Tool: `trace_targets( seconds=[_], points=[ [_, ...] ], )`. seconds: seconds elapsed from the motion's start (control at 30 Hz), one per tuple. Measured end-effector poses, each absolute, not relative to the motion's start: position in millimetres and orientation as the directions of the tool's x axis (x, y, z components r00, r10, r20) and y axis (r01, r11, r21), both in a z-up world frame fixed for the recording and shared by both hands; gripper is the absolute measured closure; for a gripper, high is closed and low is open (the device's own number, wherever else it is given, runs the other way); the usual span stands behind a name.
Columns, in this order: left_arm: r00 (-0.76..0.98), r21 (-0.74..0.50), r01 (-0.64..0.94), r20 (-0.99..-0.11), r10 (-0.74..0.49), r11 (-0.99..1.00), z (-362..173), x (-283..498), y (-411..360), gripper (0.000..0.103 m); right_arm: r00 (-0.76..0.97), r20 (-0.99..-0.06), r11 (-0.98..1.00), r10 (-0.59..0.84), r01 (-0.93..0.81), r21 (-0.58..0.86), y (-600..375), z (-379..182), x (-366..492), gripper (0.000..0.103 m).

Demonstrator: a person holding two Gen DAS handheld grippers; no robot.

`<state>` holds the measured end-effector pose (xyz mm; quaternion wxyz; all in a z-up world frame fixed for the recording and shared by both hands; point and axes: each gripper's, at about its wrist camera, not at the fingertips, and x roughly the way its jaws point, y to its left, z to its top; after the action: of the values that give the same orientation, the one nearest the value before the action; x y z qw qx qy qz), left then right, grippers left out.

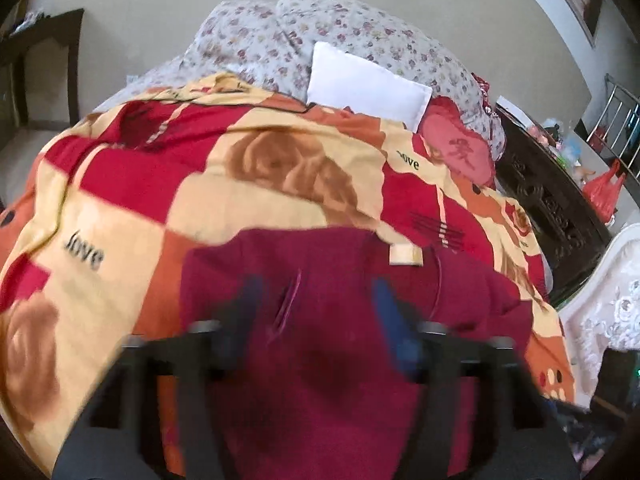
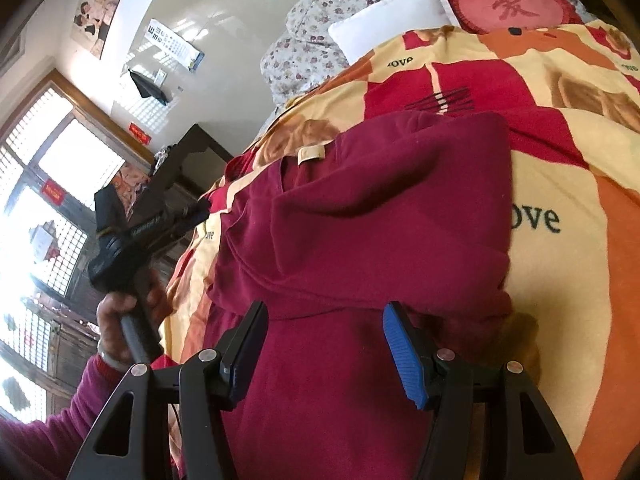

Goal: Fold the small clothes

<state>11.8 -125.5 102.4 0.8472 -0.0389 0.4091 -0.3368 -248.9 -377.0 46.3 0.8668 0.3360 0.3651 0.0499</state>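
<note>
While the maroon garment (image 2: 360, 216) lies spread on the bed's blanket (image 2: 560, 280), filling the lower middle of both wrist views, both pairs of tongs hover over it with nothing between their pads. The left tongs (image 1: 316, 312) are blurred in their own view, but they stand apart over bare cloth, released. In the right wrist view the same left tongs (image 2: 200, 210) poke in from the left edge, gripped by a hand (image 2: 120, 312) in a dark red sleeve (image 2: 60, 412), their tips at the garment's left border. The right tongs (image 2: 326, 344) are spread too, black pad on the left and blue ribbed pad (image 2: 402, 354) on the right, straddling the fabric just below a folded-over flap; I cannot tell whether the tips touch the cloth.

That flap's lower hem runs across the middle of the right view, and its right edge falls straight down beside the word "love" printed on the blanket. A small cream label (image 2: 312, 154) sits at the neckline, toward the upper left of the garment. To the right of the garment the blanket lies flat and free; to the left it drops off the bed's edge.

The garment looks soft and fleecy, matte, with rounded folds. The blanket is plush, in red, cream and orange blocks with brown roses. Toward the top of the frame are a plain white pillow (image 2: 392, 16), flowered bedding (image 2: 304, 40), and a red heart-shaped cushion (image 2: 512, 4).
</note>
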Motion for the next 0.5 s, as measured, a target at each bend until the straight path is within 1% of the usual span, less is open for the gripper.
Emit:
trace_targets(
  seconds=[0.03, 0.1, 0.13, 0.17, 0.23, 0.27, 0.3, 0.33, 0.37, 0.4, 0.5],
  points=[
    [0.428, -0.347, 0.541, -0.670, -0.607, 0.766, 99.2, 16.2, -132.6, 0.035, 0.726, -0.598, 0.762, 0.339, 0.161, 0.627, -377.8, 44.0, -249.1, 0.045],
    [0.389, -0.314, 0.548, -0.725, -0.569, 0.775, 88.7, 25.8, -148.9, 0.035, 0.723, -0.598, 0.752, 0.345, 0.168, 0.638, -379.1, 40.0, -249.2, 0.045],
    [0.370, -0.277, 0.547, -0.766, -0.525, 0.790, 78.7, 31.3, -160.1, 0.035, 0.723, -0.597, 0.745, 0.349, 0.172, 0.644, -380.2, 38.1, -249.5, 0.045],
    [0.359, -0.256, 0.543, -0.790, -0.497, 0.800, 70.7, 35.1, -166.5, 0.035, 0.722, -0.594, 0.737, 0.355, 0.176, 0.653, -381.4, 35.9, -250.1, 0.045],
    [0.349, -0.231, 0.535, -0.816, -0.461, 0.813, 57.6, 40.2, -174.8, 0.035, 0.718, -0.589, 0.720, 0.371, 0.178, 0.671, -382.8, 32.2, -249.6, 0.045],
    [0.350, -0.219, 0.534, -0.822, -0.449, 0.817, 52.5, 41.8, -178.9, 0.040, 0.717, -0.587, 0.716, 0.375, 0.178, 0.675, -382.9, 30.7, -249.7, 0.045],
    [0.349, -0.216, 0.538, -0.823, -0.449, 0.815, 50.8, 41.4, -180.7, 0.052, 0.716, -0.588, 0.715, 0.377, 0.178, 0.676, -382.6, 29.9, -249.8, 0.045],
    [0.338, -0.219, 0.546, -0.825, -0.452, 0.808, 50.5, 39.9, -182.6, 0.081, 0.714, -0.589, 0.716, 0.378, 0.178, 0.675, -382.1, 29.5, -249.9, 0.045],
    [0.334, -0.218, 0.551, -0.826, -0.453, 0.805, 52.0, 37.9, -183.3, 0.088, 0.713, -0.591, 0.719, 0.377, 0.177, 0.672, -381.6, 30.0, -250.4, 0.045],
    [0.342, -0.222, 0.567, -0.813, -0.472, 0.793, 59.3, 31.9, -182.9, 0.090, 0.714, -0.591, 0.721, 0.374, 0.177, 0.670, -381.6, 31.0, -250.8, 0.045],
    [0.395, -0.205, 0.604, -0.762, -0.513, 0.770, 88.2, 15.4, -173.0, 0.092, 0.727, -0.590, 0.734, 0.351, 0.177, 0.655, -383.1, 38.1, -250.9, 0.045]
  ],
)
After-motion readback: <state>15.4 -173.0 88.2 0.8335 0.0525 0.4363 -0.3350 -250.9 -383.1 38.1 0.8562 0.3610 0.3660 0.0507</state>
